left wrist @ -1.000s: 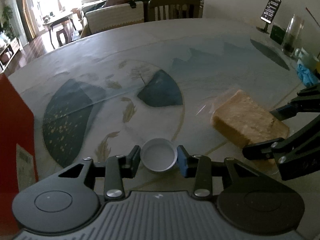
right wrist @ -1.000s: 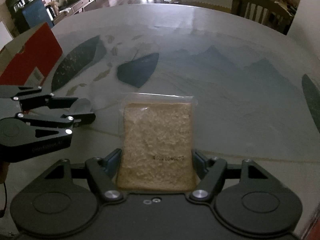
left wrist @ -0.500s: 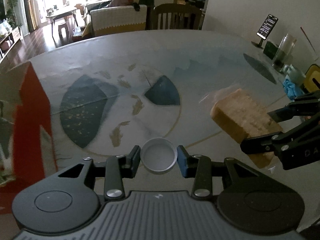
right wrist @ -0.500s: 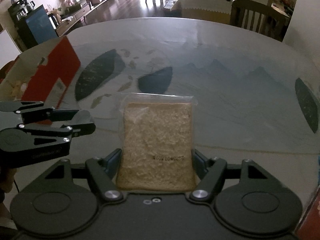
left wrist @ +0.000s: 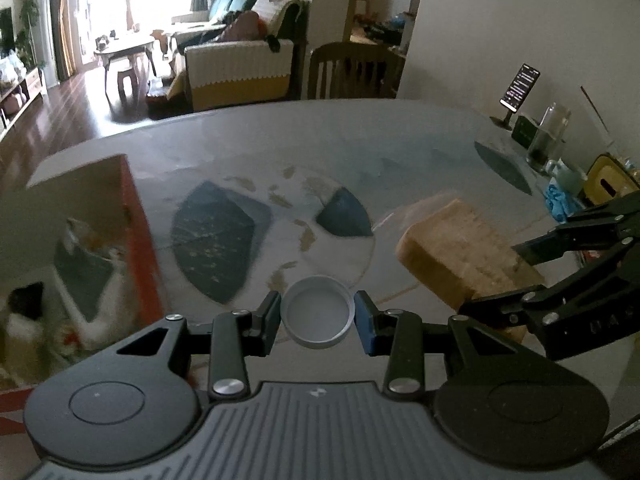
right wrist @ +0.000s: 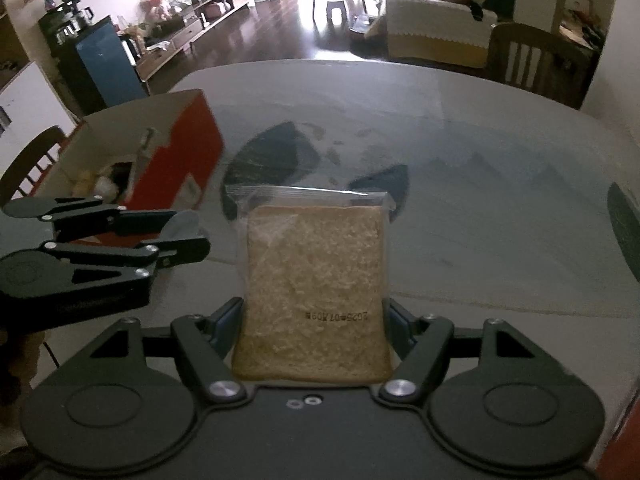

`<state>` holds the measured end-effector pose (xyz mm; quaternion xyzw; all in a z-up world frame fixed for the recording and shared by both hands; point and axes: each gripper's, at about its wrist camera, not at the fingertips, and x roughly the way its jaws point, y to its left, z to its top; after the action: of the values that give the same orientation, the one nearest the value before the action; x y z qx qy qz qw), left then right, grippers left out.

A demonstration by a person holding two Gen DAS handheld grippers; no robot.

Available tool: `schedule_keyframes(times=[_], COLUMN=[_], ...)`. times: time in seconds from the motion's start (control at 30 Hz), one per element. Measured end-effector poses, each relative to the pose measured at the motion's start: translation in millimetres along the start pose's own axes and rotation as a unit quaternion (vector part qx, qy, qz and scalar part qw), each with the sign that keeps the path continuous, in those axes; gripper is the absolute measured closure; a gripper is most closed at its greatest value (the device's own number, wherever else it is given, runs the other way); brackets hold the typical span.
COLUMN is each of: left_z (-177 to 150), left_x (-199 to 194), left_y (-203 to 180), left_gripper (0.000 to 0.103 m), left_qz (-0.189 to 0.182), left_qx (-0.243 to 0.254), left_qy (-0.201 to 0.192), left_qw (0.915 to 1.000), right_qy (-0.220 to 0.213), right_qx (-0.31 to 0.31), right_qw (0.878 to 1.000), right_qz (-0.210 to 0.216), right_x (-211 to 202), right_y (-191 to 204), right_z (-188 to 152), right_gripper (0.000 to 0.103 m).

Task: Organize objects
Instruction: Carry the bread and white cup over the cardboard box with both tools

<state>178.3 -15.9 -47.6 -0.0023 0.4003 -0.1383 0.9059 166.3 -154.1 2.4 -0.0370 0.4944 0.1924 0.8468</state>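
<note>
The left gripper [left wrist: 318, 318] is clenched on a small white cap [left wrist: 318, 317], one pad on each side of its rim, low in the centre of the left wrist view, with the open side of the cap facing the camera. The right gripper [right wrist: 314, 330] grips a slice of bread sealed in a clear bag [right wrist: 314, 288], its fingers pressing the two long edges near the bottom centre of the right wrist view; the same bag shows at the right of the left view, held clear of the table [left wrist: 400, 152]. Outward from both claws lies the patterned tabletop, and at the left edge of each view stands an open red cardboard box [left wrist: 136, 232] with several blurred items already inside. Compared with a second ago, both claws have risen and swung toward that box: it filled only a sliver of the left frame edge then, and now its open interior is in sight, while the table has dropped further below the held things. Both grasps look unchanged. This suggests the carry phase is under way, with the cap and bread likely bound for the box, and release over its opening as the probable next step.
</note>
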Motion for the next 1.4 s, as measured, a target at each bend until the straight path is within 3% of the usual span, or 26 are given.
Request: schedule_keyframes(times=[0.4,0.8,1.07,1.4], left_z=[-3.1,-13.8,-11.6,0.9], left_x=[-43.7,-75.0,-75.8,-53.8], left_y=[56.5,139.9,189.2,247.0], left_gripper=[0.065,0.065,0.065,0.065], left_qz=[0.01,0.05,0.084,0.122], left_qx=[-0.002,-0.016,-0.013,-0.021], left_qy=[-0.028,-0.036,-0.029,-0.005], left_qw=[0.9996,0.998,0.996,0.9923], right_qy=[-0.011,-0.029,-0.025,-0.018], right_qx=[-0.015,-0.056,-0.088,-0.102], right_qw=[1.0,0.998,0.996,0.995], right_qz=[0.02,0.028,0.021,-0.003], right_x=[6.4,31.6,60.3,94.5], right_y=[68.8,151.0,194.8,220.0], right_z=[21.1,57.3,79.1,104.7], right_gripper=[0.031,0.031,0.031,0.031])
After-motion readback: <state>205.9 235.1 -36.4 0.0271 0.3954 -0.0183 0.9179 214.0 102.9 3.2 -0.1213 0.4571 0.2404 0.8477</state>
